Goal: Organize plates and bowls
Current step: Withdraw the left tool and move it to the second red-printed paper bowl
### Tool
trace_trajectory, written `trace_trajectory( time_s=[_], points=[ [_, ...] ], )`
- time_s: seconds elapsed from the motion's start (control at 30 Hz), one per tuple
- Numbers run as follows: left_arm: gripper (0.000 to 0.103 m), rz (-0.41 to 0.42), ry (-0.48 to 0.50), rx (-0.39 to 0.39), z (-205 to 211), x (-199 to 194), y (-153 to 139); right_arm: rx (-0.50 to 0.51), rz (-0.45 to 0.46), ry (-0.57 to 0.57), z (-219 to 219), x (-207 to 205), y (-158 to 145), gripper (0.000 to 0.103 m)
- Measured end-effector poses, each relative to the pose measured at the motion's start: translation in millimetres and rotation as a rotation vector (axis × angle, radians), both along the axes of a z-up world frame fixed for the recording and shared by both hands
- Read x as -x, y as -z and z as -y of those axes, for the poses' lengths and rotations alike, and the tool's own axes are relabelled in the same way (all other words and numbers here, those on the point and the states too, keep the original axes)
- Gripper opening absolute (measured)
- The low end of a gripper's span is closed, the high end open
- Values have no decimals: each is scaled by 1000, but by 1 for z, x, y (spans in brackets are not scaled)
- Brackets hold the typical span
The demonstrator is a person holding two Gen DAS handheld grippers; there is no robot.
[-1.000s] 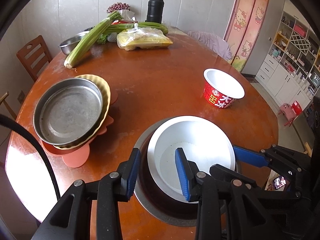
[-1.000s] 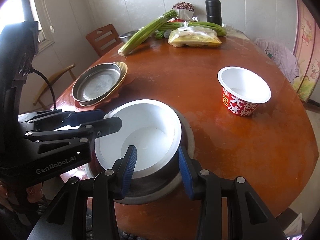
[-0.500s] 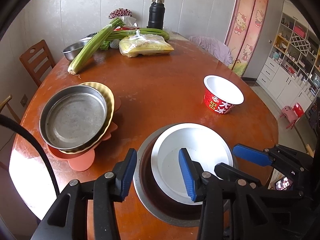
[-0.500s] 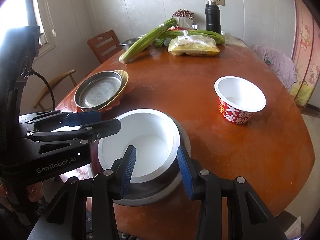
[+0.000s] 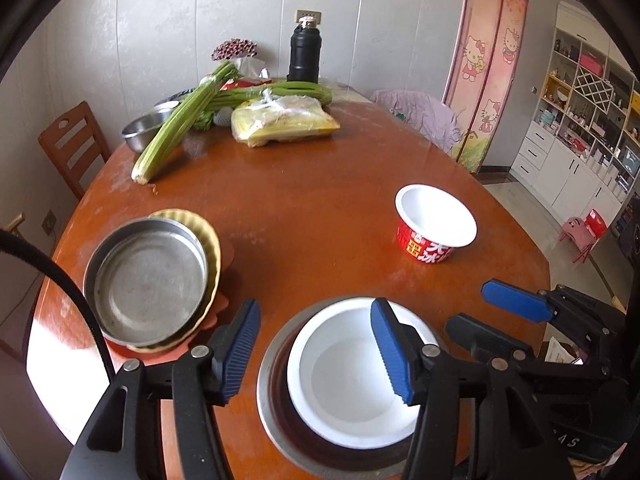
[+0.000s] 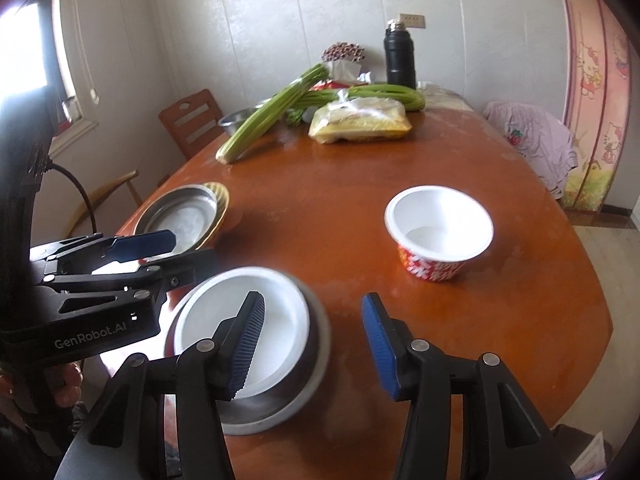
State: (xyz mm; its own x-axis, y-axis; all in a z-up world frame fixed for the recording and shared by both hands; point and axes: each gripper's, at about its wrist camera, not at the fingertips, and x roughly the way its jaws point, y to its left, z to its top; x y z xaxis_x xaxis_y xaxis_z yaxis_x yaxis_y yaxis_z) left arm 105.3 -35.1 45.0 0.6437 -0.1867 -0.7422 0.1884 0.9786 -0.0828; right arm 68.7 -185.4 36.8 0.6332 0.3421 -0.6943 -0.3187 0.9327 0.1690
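Note:
A white bowl (image 5: 352, 380) (image 6: 208, 320) sits nested in a metal bowl (image 5: 272, 384) (image 6: 316, 360) at the table's near edge. My left gripper (image 5: 314, 312) (image 6: 176, 250) hovers over the bowls' left rim. Its jaws are opening and its pads touch nothing. My right gripper (image 6: 313, 304) (image 5: 488, 312) straddles the right rim from above, jaws also opening, holding nothing. A red paper bowl (image 5: 434, 228) (image 6: 438, 232) with a white inside stands alone to the right. At the left, a metal pan (image 5: 148, 280) (image 6: 180, 216) lies stacked on a yellow plate (image 5: 212, 248) and an orange plate (image 5: 226, 256).
At the far end lie celery stalks (image 5: 176, 132), a bag of yellow food (image 5: 284, 120), a steel bowl (image 5: 144, 128) and a black flask (image 5: 305, 56). A wooden chair (image 5: 72, 148) stands at the left. A person's hand (image 6: 68, 380) holds the left gripper.
Both grippers have widened their jaws off the rims of the nested bowls and lifted back a little. The bowls stay where they were on the table.

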Motion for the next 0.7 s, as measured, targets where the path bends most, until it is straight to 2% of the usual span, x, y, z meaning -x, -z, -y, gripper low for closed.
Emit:
trace_trajectory(
  time_s=[0.5, 0.7],
  points=[
    [63, 24, 75, -30, 44, -47, -13, -10, 10, 153, 60, -45, -2, 55],
    [63, -20, 108, -27, 64, -77, -9, -2, -11, 208, 83, -64, 3, 55]
  ],
)
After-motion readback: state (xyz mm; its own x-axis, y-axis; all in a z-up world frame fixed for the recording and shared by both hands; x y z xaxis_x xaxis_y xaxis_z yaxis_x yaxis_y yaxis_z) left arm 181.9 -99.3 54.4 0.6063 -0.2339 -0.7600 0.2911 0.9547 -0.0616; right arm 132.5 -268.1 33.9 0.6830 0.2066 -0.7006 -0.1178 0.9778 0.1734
